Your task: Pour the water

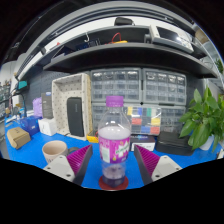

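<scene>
A clear plastic bottle with a purple cap and a pink label stands upright on a round red coaster on the blue table. It is between my gripper's two fingers, whose magenta pads flank it with a gap at each side. My gripper is open. A beige paper cup stands on the table to the left of the left finger.
Behind the bottle are drawer cabinets, a beige box with a dark door and shelves overhead. A green plant stands to the right. Small items lie at the far left of the table.
</scene>
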